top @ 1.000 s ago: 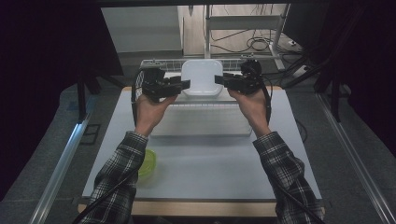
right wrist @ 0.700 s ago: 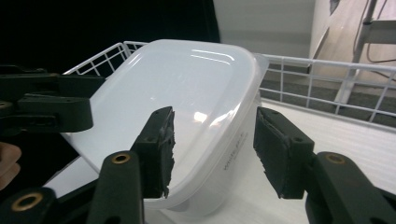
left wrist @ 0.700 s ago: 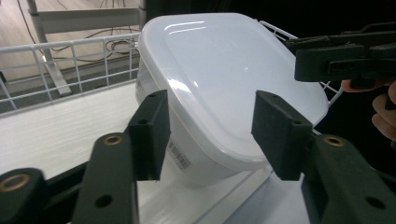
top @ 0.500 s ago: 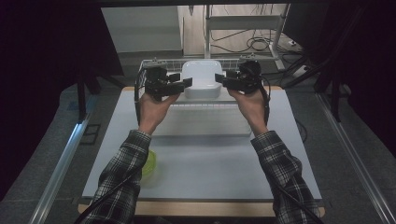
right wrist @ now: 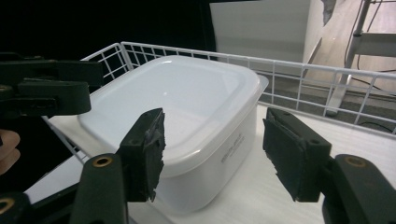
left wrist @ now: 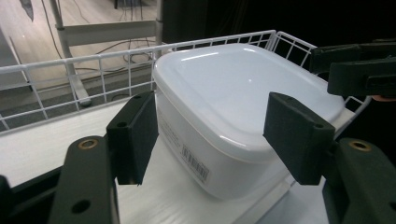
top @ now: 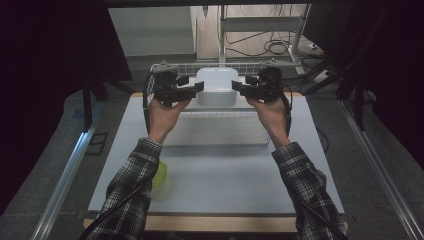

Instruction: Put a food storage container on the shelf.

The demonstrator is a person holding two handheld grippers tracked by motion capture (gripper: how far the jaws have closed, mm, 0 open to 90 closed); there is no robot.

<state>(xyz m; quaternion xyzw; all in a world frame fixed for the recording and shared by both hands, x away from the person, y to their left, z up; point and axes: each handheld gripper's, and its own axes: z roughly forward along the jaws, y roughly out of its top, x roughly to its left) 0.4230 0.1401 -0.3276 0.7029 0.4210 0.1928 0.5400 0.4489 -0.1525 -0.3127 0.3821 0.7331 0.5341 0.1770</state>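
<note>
A white lidded plastic container (top: 216, 85) stands in a white wire basket (top: 175, 66) at the table's far edge. My left gripper (top: 197, 89) is at its left side and my right gripper (top: 236, 87) at its right, both pointing inward. In the left gripper view a corner of the container (left wrist: 243, 98) lies between the jaws of the left gripper (left wrist: 215, 135), pads off it. The right gripper view has the right gripper (right wrist: 215, 149) likewise straddling a corner of the container (right wrist: 187, 107) without pressing. Both pairs of jaws have just been opening.
A flat white tray (top: 220, 132) lies mid-table in front of the basket. A yellow-green round object (top: 161, 175) sits near the left sleeve. The basket's wire wall (left wrist: 70, 70) rises behind the container. A metal shelf frame and cables stand beyond the table.
Both grippers' jaws stand wider apart than before. Hands and container have stayed in place.
</note>
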